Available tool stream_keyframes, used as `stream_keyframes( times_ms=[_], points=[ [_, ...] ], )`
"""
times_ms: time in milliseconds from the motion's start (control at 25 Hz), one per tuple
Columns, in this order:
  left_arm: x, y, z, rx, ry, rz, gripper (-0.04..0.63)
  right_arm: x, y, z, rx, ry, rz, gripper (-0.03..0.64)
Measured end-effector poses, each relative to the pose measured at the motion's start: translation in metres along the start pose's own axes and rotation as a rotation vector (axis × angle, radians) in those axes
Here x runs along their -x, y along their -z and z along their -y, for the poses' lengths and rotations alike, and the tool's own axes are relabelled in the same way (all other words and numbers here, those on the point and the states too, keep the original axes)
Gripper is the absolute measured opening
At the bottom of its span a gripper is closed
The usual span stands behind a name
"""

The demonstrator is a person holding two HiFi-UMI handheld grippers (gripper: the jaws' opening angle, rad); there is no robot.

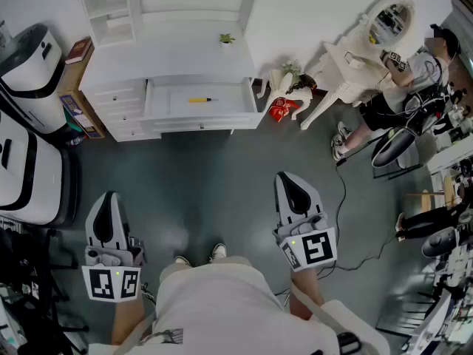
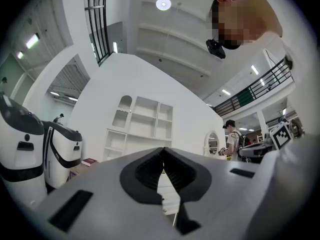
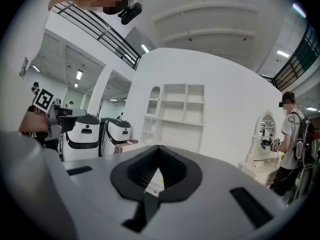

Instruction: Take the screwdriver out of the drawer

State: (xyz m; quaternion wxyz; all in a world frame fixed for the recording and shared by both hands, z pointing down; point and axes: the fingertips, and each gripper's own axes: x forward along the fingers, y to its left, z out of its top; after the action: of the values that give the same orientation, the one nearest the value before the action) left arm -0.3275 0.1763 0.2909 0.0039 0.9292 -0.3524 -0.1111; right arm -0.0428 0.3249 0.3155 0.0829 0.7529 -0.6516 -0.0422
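Note:
A yellow screwdriver [image 1: 200, 100] lies in the open drawer [image 1: 199, 112] of the white desk [image 1: 177, 54], seen far ahead in the head view. Both grippers hang over the dark floor, well short of the desk. My left gripper [image 1: 111, 197] is at the lower left, its jaws closed together with nothing between them. My right gripper [image 1: 285, 177] is at the lower right, also shut and empty. In the left gripper view the left gripper [image 2: 163, 151] faces the white shelf unit [image 2: 142, 121]. In the right gripper view the right gripper [image 3: 159, 149] faces the same shelf unit [image 3: 176, 109].
Two white and black machines [image 1: 26, 117] stand at the left beside a low box with a book [image 1: 77, 50]. A white vanity with a mirror [image 1: 369, 39] and a person [image 1: 403, 87] are at the right. A cable [image 1: 341, 191] runs across the floor.

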Motion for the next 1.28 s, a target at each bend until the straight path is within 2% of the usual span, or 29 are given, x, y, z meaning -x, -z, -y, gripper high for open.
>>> stream_keyframes(
  times_ms=[160, 400, 640, 720, 840, 1000, 1160, 1280],
  points=[
    [0.011, 0.0, -0.016, -0.001, -0.005, -0.007, 0.015, -0.005, -0.002, -0.016, -0.007, 0.007, 0.01, 0.008],
    [0.007, -0.007, -0.014, -0.005, 0.01, 0.008, 0.015, -0.009, -0.009, -0.025, -0.006, -0.017, 0.023, 0.008],
    [-0.004, -0.006, -0.005, 0.001, 0.025, 0.015, 0.015, -0.005, -0.01, -0.024, 0.007, -0.088, 0.036, 0.011],
    [-0.007, -0.005, 0.001, 0.001, 0.026, 0.016, 0.015, 0.002, -0.012, -0.011, -0.032, -0.101, 0.059, 0.145],
    [-0.01, -0.002, 0.009, 0.005, 0.024, 0.007, 0.015, 0.006, -0.011, 0.01, -0.037, -0.112, 0.069, 0.273],
    [-0.013, 0.0, 0.022, 0.002, 0.012, 0.002, 0.015, 0.009, -0.015, 0.032, -0.022, -0.11, 0.107, 0.345],
    [-0.018, 0.0, 0.044, -0.009, 0.0, 0.006, 0.015, 0.015, -0.018, 0.043, -0.084, -0.197, 0.165, 0.429],
    [-0.02, 0.004, 0.059, -0.011, -0.013, -0.002, 0.015, 0.019, -0.015, 0.058, -0.11, -0.21, 0.18, 0.451]
  ],
)
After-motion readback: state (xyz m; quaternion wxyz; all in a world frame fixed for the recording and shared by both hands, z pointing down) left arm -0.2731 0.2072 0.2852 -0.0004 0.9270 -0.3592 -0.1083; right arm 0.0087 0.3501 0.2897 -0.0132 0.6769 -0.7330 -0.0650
